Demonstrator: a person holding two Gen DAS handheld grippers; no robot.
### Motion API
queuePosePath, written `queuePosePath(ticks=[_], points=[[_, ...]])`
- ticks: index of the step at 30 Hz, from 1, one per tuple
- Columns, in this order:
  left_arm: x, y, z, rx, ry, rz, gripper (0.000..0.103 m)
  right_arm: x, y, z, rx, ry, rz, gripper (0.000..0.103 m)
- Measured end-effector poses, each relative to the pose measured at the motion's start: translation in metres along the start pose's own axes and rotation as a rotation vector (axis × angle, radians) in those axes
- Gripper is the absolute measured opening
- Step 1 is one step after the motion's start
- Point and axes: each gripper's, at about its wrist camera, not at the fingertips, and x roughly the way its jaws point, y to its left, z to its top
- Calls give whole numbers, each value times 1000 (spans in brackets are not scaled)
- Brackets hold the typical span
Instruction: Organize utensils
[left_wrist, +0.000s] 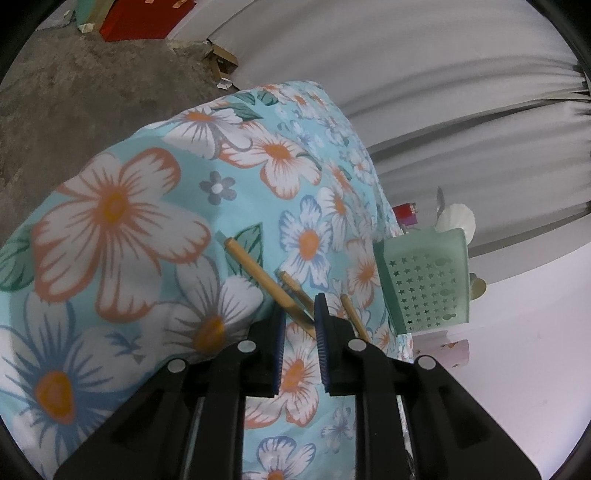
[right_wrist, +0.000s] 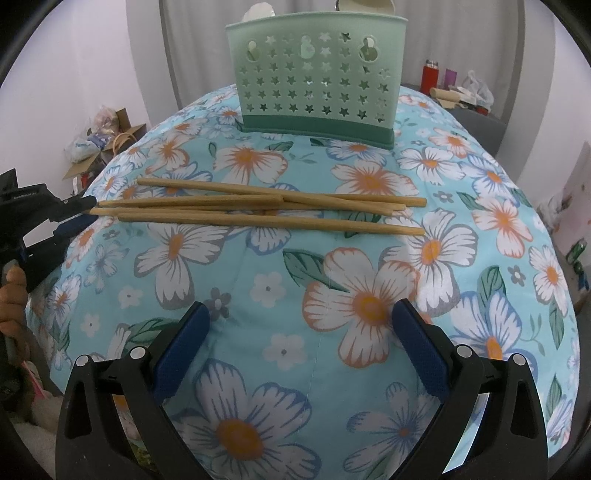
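Several wooden chopsticks (right_wrist: 273, 212) lie side by side across the floral tablecloth (right_wrist: 258, 302), in front of a mint green perforated utensil holder (right_wrist: 317, 81) with utensils standing in it. My left gripper (left_wrist: 300, 312) shows at the left of the right wrist view (right_wrist: 83, 212), with its fingers open a little around the chopsticks' left ends (left_wrist: 295, 295). The holder also shows in the left wrist view (left_wrist: 424, 280). My right gripper (right_wrist: 299, 321) is wide open and empty, above the cloth, nearer the camera than the chopsticks.
The cloth-covered table drops off at its left edge (right_wrist: 92, 184) and right edge (right_wrist: 554, 221). Cardboard and clutter (right_wrist: 103, 144) lie on the floor at left. A red bottle (right_wrist: 430, 75) and bags stand on a shelf at back right.
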Motion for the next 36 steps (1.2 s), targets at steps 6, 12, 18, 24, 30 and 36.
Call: queuePosePath(ticks=[6, 12, 18, 24, 30, 36], points=[[-10, -19, 1, 90, -41, -22, 13, -1, -1, 0, 2, -1, 0, 95], [-28, -44, 8, 159, -83, -119, 8, -1, 0, 0, -1, -2, -2, 95], [-44, -56, 23, 160, -117, -213, 6, -1, 0, 1, -1, -3, -4, 95], [-55, -54, 38, 119, -138, -291, 6, -5, 1, 4, -8, -16, -12, 88], [-62, -34, 55, 3, -153, -383, 6, -12, 11, 9, -58, -66, -33, 74], [-69, -15, 72, -64, -185, -414, 6, -23, 35, 20, -172, -156, -38, 64]])
